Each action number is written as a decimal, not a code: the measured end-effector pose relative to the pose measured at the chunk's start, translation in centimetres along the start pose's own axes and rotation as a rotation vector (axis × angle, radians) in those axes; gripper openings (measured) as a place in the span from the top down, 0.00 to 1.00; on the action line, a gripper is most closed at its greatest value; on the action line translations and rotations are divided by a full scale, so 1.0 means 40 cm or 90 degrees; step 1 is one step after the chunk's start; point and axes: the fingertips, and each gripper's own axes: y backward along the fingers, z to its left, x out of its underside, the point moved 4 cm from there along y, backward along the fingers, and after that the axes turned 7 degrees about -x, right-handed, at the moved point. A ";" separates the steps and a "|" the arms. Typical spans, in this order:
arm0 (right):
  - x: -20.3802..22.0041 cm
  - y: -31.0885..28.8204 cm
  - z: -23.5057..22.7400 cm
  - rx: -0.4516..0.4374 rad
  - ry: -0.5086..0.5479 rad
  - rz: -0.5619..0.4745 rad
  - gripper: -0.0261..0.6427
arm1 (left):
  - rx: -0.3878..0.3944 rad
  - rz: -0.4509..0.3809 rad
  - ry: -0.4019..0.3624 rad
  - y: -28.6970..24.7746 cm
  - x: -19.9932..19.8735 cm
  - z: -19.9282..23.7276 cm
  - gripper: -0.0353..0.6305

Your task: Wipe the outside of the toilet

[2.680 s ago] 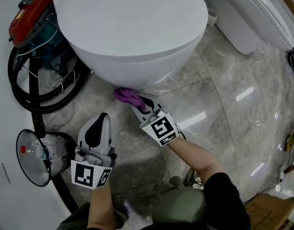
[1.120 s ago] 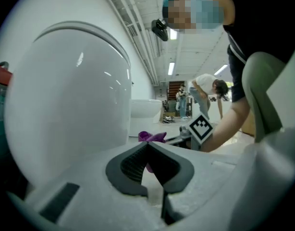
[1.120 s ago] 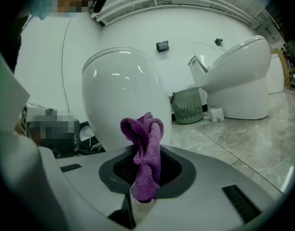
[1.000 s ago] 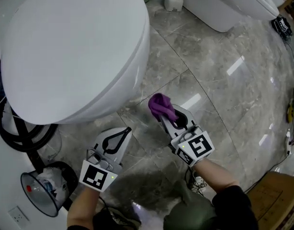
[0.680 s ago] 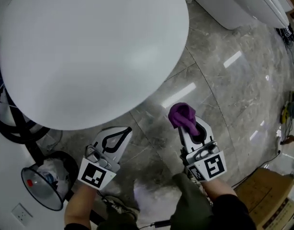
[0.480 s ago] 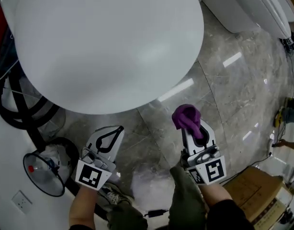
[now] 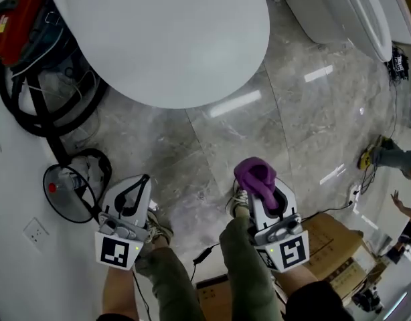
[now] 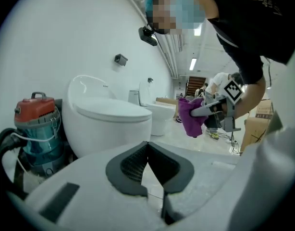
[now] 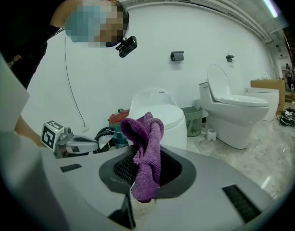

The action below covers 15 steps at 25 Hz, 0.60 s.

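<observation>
Right gripper is clamped on the purple cloth, which sits bunched above the jaws. Left gripper has its jaws pressed together on nothing. Both hang over the near edge of the floor, well apart from the toilet at the floor's far-left side, and the cloth touches no porcelain. We judge the step in hand as bringing the cloth to the bowl's outer wall. To do it well, we'd lead with the soft wad, not the gripper's hard tips. We'd press it onto the curved side below the lid and sweep in overlapping passes, keeping clear of the red vacuum beside the bowl.
</observation>
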 end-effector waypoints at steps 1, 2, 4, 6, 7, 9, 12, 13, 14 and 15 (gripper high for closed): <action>-0.028 0.006 0.021 -0.008 0.001 0.002 0.86 | -0.003 -0.010 -0.003 0.015 -0.043 0.000 0.94; -0.059 0.012 0.043 -0.018 0.002 0.004 0.86 | -0.006 -0.021 -0.005 0.030 -0.089 0.000 0.94; -0.125 0.024 0.081 -0.043 -0.004 0.003 0.86 | -0.016 -0.045 -0.005 0.059 -0.180 -0.003 0.94; -0.191 0.038 0.119 -0.066 -0.020 -0.002 0.86 | -0.033 -0.067 -0.002 0.088 -0.264 -0.008 0.94; -0.221 0.046 0.139 -0.075 -0.030 -0.005 0.86 | -0.042 -0.076 0.002 0.104 -0.303 -0.012 0.94; -0.278 0.070 0.177 -0.081 -0.046 -0.011 0.86 | -0.060 -0.089 0.019 0.141 -0.372 -0.024 0.94; -0.367 0.116 0.217 -0.068 -0.062 -0.020 0.86 | -0.091 -0.092 0.049 0.203 -0.466 -0.042 0.94; -0.398 0.131 0.226 -0.062 -0.066 -0.024 0.86 | -0.099 -0.092 0.057 0.224 -0.497 -0.048 0.94; -0.429 0.146 0.235 -0.058 -0.068 -0.029 0.86 | -0.105 -0.093 0.063 0.246 -0.527 -0.054 0.94; -0.459 0.160 0.246 -0.058 -0.070 -0.035 0.86 | -0.110 -0.095 0.067 0.268 -0.557 -0.058 0.94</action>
